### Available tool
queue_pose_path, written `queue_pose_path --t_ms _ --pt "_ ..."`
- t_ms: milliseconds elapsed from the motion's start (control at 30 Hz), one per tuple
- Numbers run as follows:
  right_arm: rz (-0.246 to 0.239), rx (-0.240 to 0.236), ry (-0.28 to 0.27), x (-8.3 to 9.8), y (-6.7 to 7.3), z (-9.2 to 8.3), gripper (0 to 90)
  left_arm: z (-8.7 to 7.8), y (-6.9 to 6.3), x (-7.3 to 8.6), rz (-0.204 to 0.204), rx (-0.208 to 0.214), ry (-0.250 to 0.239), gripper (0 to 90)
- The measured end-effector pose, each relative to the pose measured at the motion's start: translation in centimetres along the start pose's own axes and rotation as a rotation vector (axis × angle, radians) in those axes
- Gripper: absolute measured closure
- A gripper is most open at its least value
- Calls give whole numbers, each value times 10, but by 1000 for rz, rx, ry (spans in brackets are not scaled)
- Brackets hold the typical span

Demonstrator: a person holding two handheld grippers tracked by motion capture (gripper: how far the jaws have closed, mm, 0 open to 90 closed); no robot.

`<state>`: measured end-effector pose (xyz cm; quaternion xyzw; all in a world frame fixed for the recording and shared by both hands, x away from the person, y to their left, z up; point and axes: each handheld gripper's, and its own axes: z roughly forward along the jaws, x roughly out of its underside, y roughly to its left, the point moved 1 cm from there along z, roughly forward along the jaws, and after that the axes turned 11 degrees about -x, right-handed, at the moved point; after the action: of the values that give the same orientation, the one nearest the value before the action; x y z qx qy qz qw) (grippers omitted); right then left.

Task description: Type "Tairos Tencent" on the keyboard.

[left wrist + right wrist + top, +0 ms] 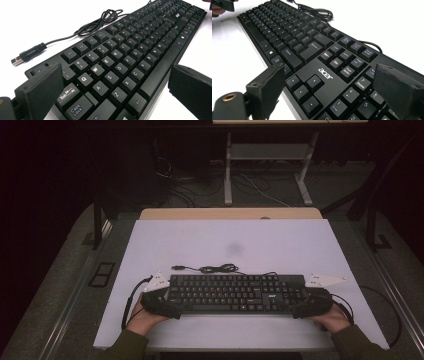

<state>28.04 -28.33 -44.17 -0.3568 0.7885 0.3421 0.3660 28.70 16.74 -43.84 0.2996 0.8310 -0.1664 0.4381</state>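
I hold my left gripper (161, 304) at the left end of the black keyboard (235, 292) and my right gripper (312, 306) at its right end, each at a front corner. The keyboard lies parallel to the near edge of the white desk (230, 245), towards that edge. Its cable (215, 268) is bunched just behind it, the plug pointing left. My jaws are spread wide.
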Motion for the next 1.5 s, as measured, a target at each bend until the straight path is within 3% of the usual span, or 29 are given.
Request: queue_pose_path --t_ms 267,500,667,1500 --pt "1 -9 -3 -4 0 1 105 2 -2 -3 -8 10 -10 0" --pt "-1 -60 -11 -15 4 8 105 3 -2 -5 -11 11 -22 0" --pt "-4 -71 -13 -20 7 14 105 4 -1 -7 -10 13 -25 0" --pt "-6 -101 -17 -34 9 36 107 16 -8 -14 -11 29 -25 1"
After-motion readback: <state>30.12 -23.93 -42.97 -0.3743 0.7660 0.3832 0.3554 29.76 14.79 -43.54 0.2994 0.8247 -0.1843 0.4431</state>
